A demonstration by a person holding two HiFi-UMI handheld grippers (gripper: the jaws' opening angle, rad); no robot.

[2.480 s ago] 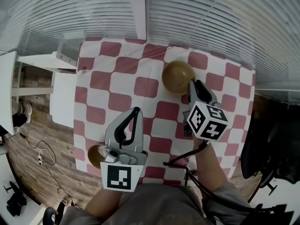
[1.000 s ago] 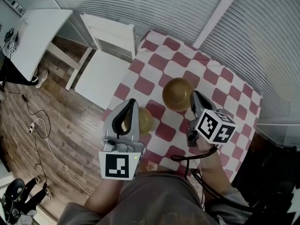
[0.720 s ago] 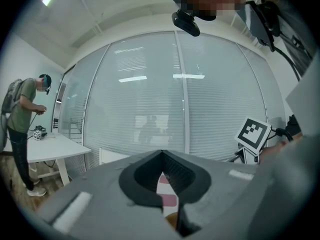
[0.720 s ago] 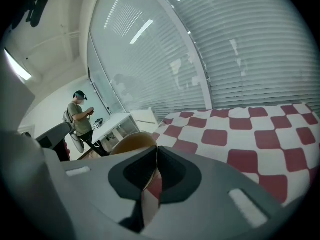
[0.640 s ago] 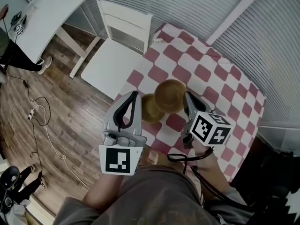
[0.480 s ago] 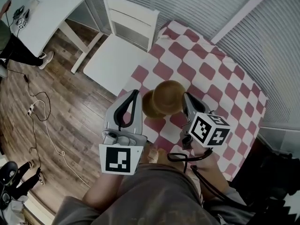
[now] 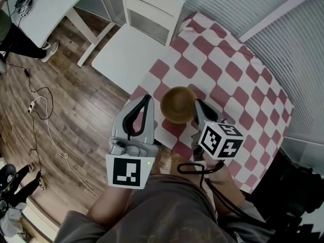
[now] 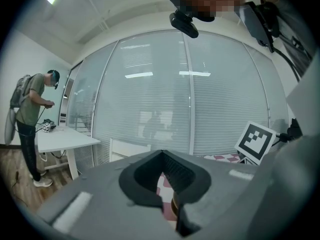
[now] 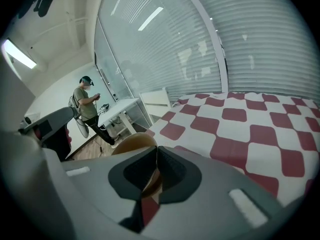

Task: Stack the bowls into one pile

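Observation:
A brown bowl (image 7: pixel 177 103) hangs over the near left corner of the red-and-white checked table (image 7: pixel 223 80). My right gripper (image 7: pixel 196 106) is shut on its right rim. In the right gripper view the rim of the bowl (image 9: pixel 131 143) runs between the closed jaws of the right gripper (image 9: pixel 155 156). The smaller bowl seen earlier is hidden under it. My left gripper (image 7: pixel 146 99) is shut and empty, just left of the bowl. In the left gripper view only a brown sliver of bowl (image 8: pixel 174 207) shows below the left gripper (image 8: pixel 162 156).
A white chair (image 7: pixel 134 47) stands against the table's left side. A white desk (image 7: pixel 45 4) is at the far left on the wood floor (image 7: pixel 55 100), with a person (image 7: pixel 10 32) beside it. Blinds close off the far side.
My right gripper has carried the larger bowl leftward until it covers the smaller bowl near the table's left corner. The left gripper has stayed shut beside them.

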